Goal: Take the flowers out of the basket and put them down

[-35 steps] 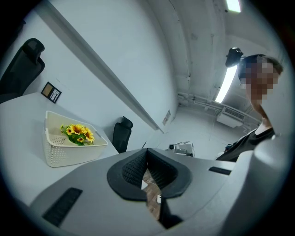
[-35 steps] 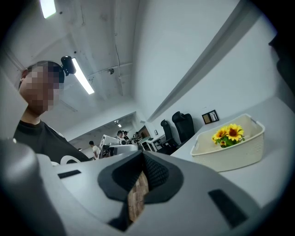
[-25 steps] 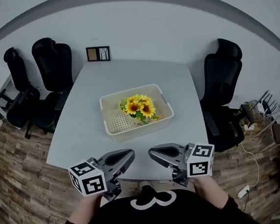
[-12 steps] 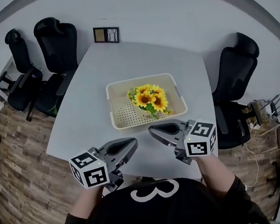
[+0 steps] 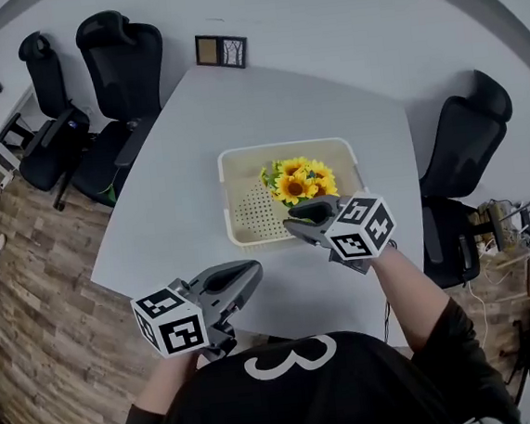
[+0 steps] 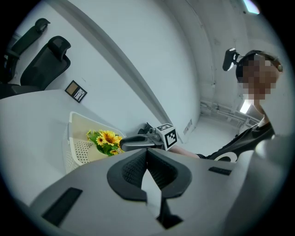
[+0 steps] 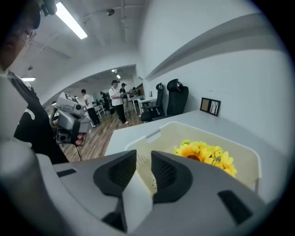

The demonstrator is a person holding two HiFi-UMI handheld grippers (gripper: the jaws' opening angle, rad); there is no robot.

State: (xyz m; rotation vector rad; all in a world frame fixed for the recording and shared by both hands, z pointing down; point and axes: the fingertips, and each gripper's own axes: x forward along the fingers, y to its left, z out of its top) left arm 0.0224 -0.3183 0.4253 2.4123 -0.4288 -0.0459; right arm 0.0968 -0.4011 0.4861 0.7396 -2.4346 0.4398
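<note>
Just ahead of the right gripper (image 5: 294, 223), whose empty jaws have just been opening, the flowers (image 5: 301, 180) look light and crushable, so a hold below the blooms seems best. The left gripper (image 5: 252, 271) is clenched, empty.

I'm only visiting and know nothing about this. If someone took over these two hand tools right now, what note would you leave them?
Left gripper: jaws shut, empty, near the front edge of the table.
Right gripper: jaws slightly apart, having just been opening, with nothing between them. It is at the basket's near rim, pointing at the flowers.
Flowers: in the right half of the basket, untouched.
Done: approach only.
Left: grip the flowers, lift them out, put them down on the table.
</note>
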